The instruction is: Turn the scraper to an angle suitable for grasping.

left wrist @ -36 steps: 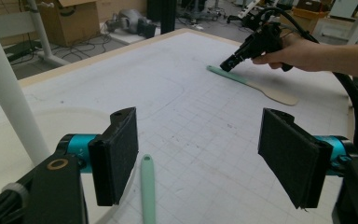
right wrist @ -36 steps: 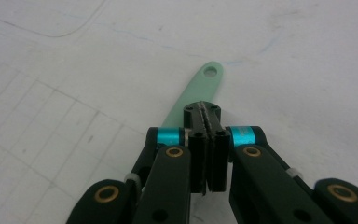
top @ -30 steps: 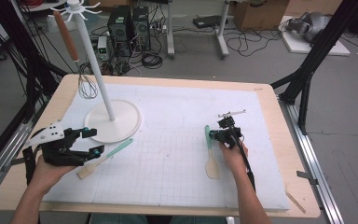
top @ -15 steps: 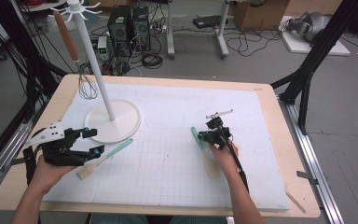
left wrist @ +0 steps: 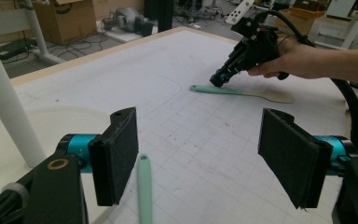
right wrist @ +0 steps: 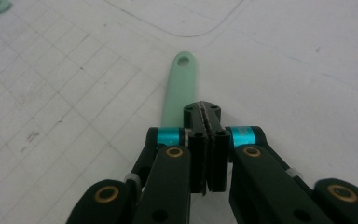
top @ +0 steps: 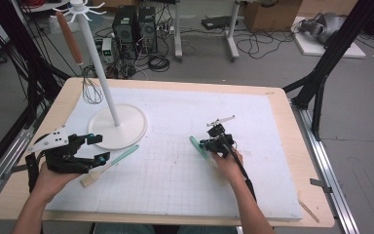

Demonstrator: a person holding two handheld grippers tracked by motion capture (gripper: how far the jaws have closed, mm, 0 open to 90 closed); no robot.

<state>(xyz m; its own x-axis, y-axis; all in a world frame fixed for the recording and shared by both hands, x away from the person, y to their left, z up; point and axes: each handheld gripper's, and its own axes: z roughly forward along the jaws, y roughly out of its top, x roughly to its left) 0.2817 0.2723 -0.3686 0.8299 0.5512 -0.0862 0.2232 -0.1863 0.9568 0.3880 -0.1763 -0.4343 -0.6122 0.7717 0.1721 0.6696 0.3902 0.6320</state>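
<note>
Two spatulas with mint handles lie on the white grid mat (top: 272,161). Over the handle end of the left spatula (top: 119,157) (left wrist: 144,191), my left gripper (top: 99,148) (left wrist: 205,158) is open, its pads (left wrist: 121,154) wide apart and not touching it. My right gripper (top: 205,145) (right wrist: 204,112) (left wrist: 219,80) is shut, with nothing between its jaws. Its tips rest on top of the handle of the right spatula (top: 196,145) (right wrist: 179,88) (left wrist: 223,90), which lies flat. The pale blade (left wrist: 275,96) of that spatula points toward the person's hand.
A white utensil stand with a round base (top: 126,129) and a tall pole (top: 97,63) stands at the mat's left rear. A whisk (top: 92,90) and a wooden-handled tool (top: 69,31) hang from it. The wooden table edge (top: 297,146) runs along the right.
My right gripper has slid left across the mat, and the spatula under its tips has moved left with it. The left gripper has stayed in place, open.
</note>
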